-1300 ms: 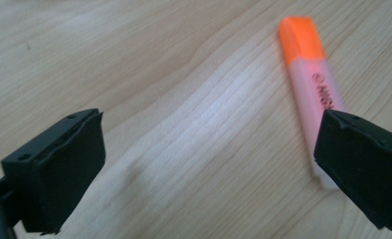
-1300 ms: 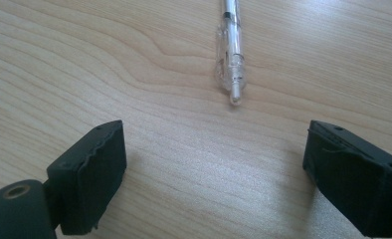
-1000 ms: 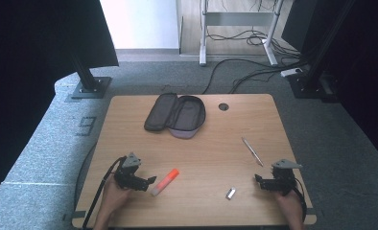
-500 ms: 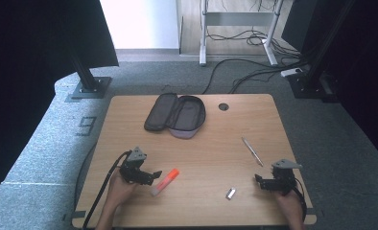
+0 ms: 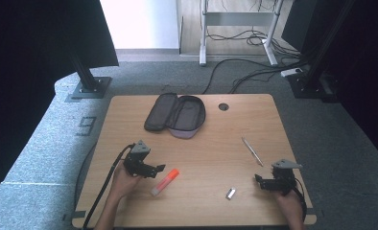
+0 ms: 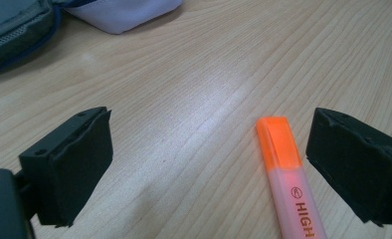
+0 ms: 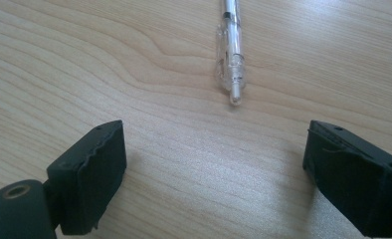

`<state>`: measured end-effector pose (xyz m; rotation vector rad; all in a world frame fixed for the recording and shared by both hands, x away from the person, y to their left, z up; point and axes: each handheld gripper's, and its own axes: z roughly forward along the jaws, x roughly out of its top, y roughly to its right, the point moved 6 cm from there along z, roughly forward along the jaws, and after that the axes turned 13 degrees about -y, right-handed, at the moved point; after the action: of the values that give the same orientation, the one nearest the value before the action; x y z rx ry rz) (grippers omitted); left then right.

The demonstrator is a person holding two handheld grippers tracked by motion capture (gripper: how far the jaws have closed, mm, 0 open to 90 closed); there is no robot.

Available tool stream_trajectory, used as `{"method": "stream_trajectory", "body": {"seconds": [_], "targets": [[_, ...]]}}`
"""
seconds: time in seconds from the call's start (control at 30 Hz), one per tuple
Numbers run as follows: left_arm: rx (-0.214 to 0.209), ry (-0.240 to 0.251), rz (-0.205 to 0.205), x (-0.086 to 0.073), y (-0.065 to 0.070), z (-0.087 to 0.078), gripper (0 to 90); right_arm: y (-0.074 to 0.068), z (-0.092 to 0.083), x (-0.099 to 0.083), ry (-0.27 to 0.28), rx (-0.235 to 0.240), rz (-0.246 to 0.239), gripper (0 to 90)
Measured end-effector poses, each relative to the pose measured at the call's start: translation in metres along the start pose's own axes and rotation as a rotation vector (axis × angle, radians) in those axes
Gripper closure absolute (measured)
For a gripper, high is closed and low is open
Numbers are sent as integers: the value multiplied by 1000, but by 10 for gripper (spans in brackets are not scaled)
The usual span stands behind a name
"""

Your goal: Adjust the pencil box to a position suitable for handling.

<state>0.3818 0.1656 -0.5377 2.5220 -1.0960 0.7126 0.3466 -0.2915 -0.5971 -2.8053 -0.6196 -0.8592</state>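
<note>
At the left of the high view we see the left gripper (image 5: 159, 168) in a hand above the wooden table (image 5: 211, 143). Compared with a second ago, it has shifted a little away from the near edge and toward the middle of the table, and it has lifted slightly. Its jaws stand wide apart and hold nothing. In the left gripper view the orange highlighter (image 6: 287, 174) lies flat on the wood between the jaws, close beside the right one but not pressed by either pad. In the high view this highlighter (image 5: 165, 182) sits just to the right of the left gripper, in the same spot as before, its orange cap pointing away from us and to the right.

Farther back, near the middle, the dark pencil case (image 5: 175, 113) lies unzipped and spread open; we cannot tell what is inside it. It has not moved.

Moving right, a small silver piece (image 5: 230, 193) lies near the front edge, and a clear pen (image 5: 252, 151) rests at a slant beyond it.

At the far right, the right gripper (image 5: 257, 180) has stayed where it was. Its jaws gape wide and empty, with the tip of the pen (image 7: 232, 50) on the wood just ahead of them.
</note>
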Motion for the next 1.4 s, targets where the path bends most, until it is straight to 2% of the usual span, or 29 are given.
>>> {"method": "stream_trajectory", "body": {"seconds": [0.13, 0.37, 0.43, 0.47, 0.53, 0.63, 0.77, 0.97, 1.03, 1.07, 1.23, 1.3, 1.4], "targets": [[22, -14, 21, 7, 0, 2, 45, 0, 0, 0, 0, 0, 0, 95], [11, -2, 23, 20, -2, 5, 52, 0, 0, 0, 0, 0, 0, 96], [-5, -4, 16, 23, -2, 6, 49, 0, 0, 0, 0, 0, 0, 95], [9, -13, 25, 26, -3, 8, 47, 0, 0, 0, 0, 0, 0, 96], [12, -17, 29, 28, -2, 9, 46, 0, 0, 0, 0, 0, 0, 95], [6, 1, 29, 34, -2, 10, 49, 0, 0, 0, 0, 0, 0, 96], [17, -21, 36, 40, -3, 12, 44, 0, 0, 0, 0, 0, 0, 96], [0, -21, 44, 54, -1, 17, 41, 0, 0, 0, 0, 0, 0, 96], [-7, -1, 37, 57, -1, 18, 46, 0, 0, 0, 0, 0, 0, 95], [-18, -5, 32, 59, -2, 19, 51, 0, 0, 0, 0, 0, 0, 96], [-5, -22, 32, 65, -5, 22, 36, 0, 0, 0, 0, 0, 0, 95], [-4, -2, 30, 69, -5, 23, 37, 0, 0, 0, 0, 0, 0, 95], [-20, -20, 45, 72, -6, 25, 6, 0, 0, 0, 0, 0, 0, 96]]}}
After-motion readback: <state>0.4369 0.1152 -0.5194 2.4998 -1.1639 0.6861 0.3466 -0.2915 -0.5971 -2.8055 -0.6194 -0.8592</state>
